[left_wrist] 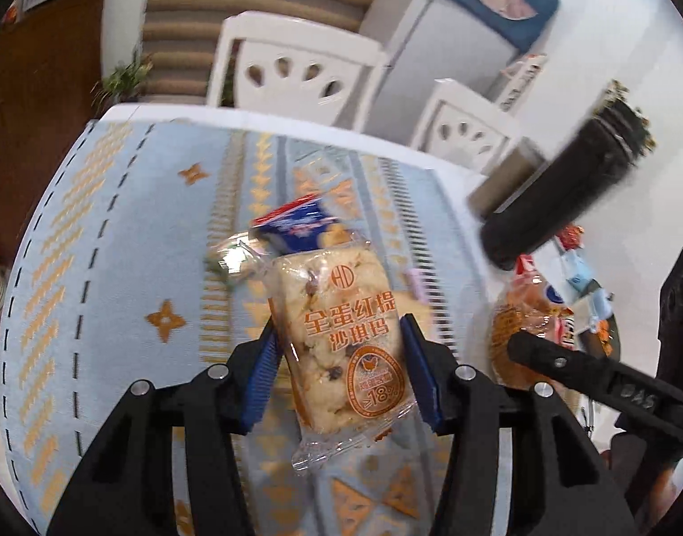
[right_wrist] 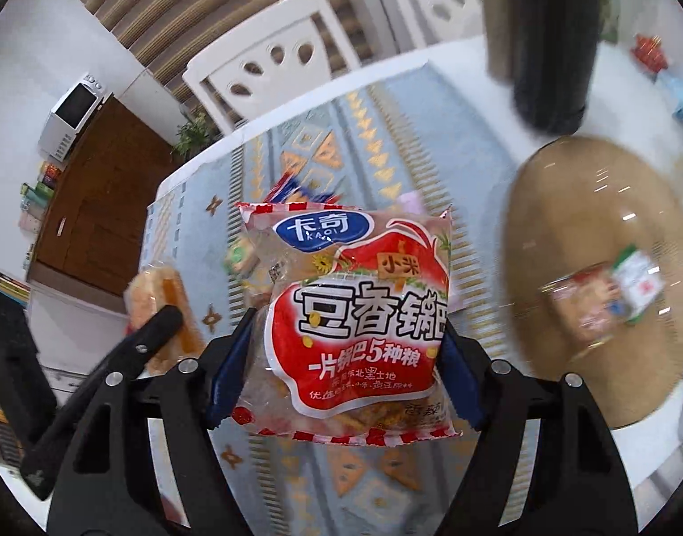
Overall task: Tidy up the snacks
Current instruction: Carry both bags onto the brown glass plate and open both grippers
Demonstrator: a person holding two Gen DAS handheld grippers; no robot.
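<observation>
Snacks are still being sorted. The left gripper (left_wrist: 339,348) is squeezing a cake bar (left_wrist: 341,339) above the tablecloth (left_wrist: 118,268), while the right gripper (right_wrist: 346,357) is clamping a red crisp packet (right_wrist: 355,312). One packet (right_wrist: 605,303) is already lying in the round tray (right_wrist: 565,187); several packets (left_wrist: 292,228) are waiting on the cloth.

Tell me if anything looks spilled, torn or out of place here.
Nothing stands out. The left gripper holds a sealed cake pack, the right gripper a sealed red crisp bag. Nothing looks spilled on the table runner.
</observation>
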